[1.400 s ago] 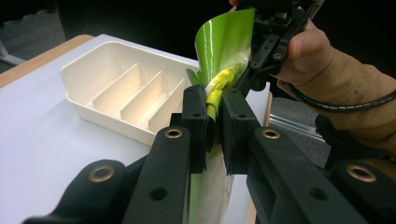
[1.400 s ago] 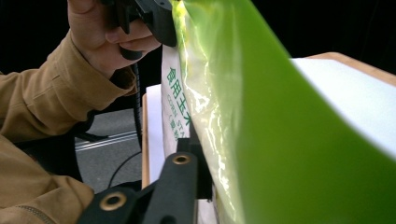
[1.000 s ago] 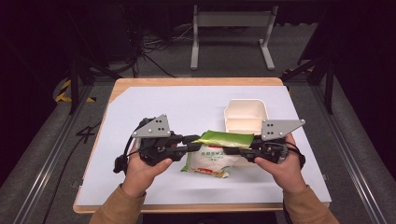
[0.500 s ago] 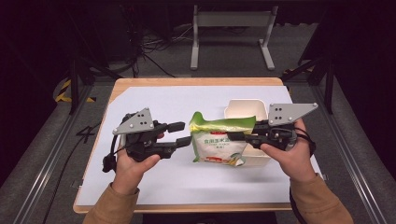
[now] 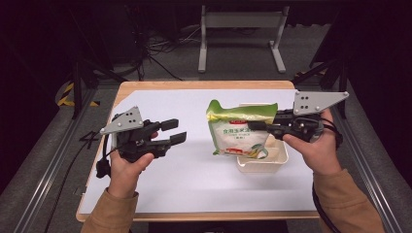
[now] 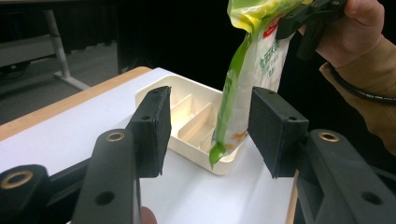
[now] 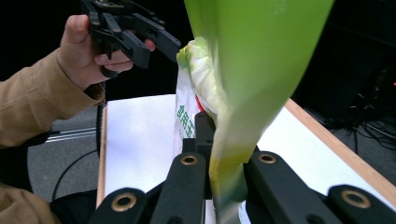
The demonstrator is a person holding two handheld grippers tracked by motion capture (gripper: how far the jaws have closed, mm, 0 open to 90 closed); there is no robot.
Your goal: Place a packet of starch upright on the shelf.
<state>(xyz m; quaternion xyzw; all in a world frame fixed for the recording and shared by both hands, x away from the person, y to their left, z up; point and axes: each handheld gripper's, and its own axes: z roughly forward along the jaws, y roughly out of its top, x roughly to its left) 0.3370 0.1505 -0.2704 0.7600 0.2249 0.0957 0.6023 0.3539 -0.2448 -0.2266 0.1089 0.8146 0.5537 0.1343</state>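
While hanging: green-white pouch (image 5: 240,128) | right gripper (image 5: 262,127) fingers clamp it | left gripper (image 5: 176,132) fingers parted

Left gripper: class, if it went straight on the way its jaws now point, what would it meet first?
Probably the green-and-white bag hanging from the right gripper; the left gripper is open, aimed at its lower part above the cream tray. Depth is uncertain.

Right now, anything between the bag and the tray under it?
Nothing visible. The green bag hangs from the shut right gripper just above the cream divided tray, whose compartments look empty. The left gripper stands open, well off to the side.
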